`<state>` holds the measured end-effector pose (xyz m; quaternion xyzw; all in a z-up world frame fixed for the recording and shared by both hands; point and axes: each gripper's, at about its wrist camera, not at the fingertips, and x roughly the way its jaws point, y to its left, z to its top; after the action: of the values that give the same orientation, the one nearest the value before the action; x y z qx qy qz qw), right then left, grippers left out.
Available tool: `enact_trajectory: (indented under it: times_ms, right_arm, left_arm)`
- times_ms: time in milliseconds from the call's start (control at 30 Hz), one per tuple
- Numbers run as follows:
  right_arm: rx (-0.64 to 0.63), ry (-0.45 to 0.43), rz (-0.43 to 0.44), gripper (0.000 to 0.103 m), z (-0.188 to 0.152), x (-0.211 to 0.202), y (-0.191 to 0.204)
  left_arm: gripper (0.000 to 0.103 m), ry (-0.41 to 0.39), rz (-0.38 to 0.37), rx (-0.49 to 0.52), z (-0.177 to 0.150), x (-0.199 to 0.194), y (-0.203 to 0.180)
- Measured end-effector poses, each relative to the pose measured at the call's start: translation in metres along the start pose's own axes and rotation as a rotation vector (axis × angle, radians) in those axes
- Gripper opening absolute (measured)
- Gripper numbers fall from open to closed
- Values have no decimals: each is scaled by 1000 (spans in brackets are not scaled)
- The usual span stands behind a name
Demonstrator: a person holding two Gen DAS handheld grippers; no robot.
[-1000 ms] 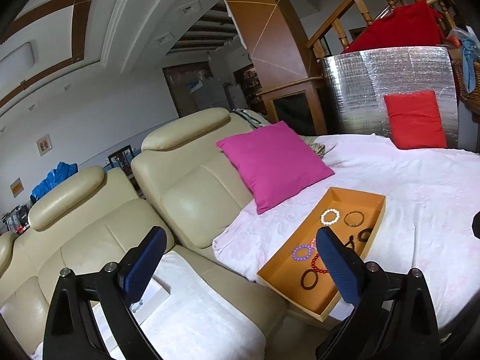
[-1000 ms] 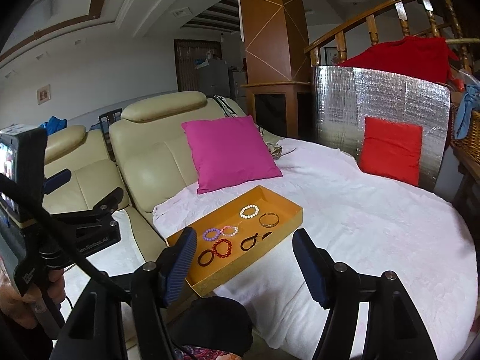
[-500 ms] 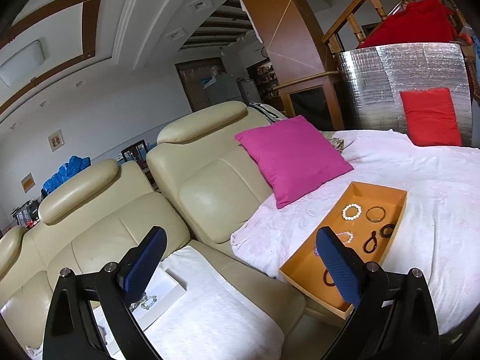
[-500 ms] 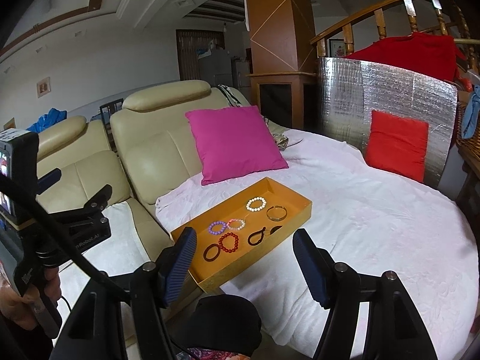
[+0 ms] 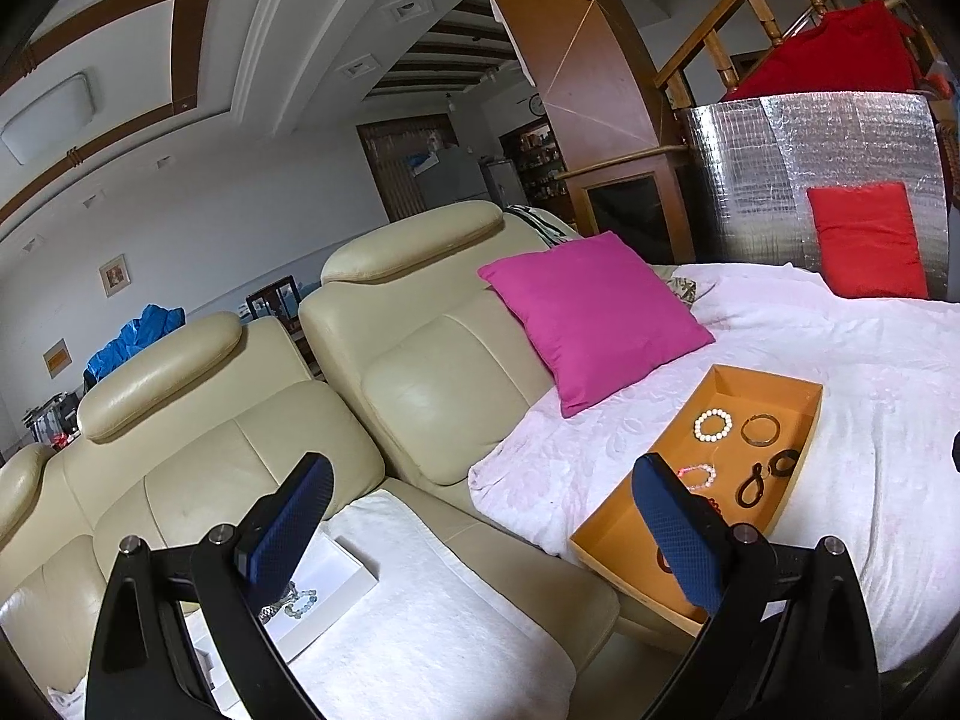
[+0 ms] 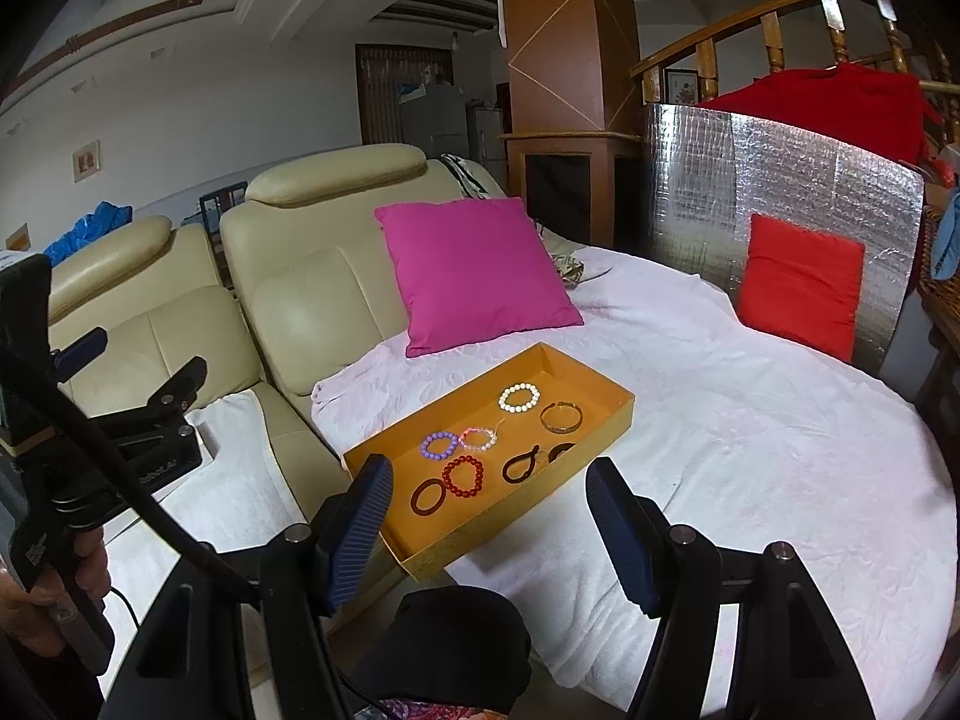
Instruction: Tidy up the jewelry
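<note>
Both spread, gripping nothing: right gripper (image 6: 486, 525) just short of orange tray (image 6: 621, 414) on white bedspread (image 6: 750, 450); left gripper (image 5: 480, 525) aimed at sofa (image 5: 240, 450). Bracelets (image 6: 462, 475) straight ahead, tray's long axis running away rightward. Right hand nearer. Lettering on left gripper unreadable.

A square magenta cushion (image 6: 477, 273) leans on a cream leather sofa (image 5: 252, 450); a red cushion (image 6: 801, 285) rests against a silver foil panel (image 6: 780, 180).

Soft daylight, sharp, fisheye-warped, dark corners.
</note>
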<state>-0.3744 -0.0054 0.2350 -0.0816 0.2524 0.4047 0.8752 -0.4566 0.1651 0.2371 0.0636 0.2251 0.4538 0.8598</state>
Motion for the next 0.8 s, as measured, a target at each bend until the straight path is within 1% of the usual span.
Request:
enact_trajectory:
  times_ms: [800]
  right_arm:
    - [-7,2,0,71,2,3,5]
  left_arm:
    - [100,3,-11,-12,-2,5,8]
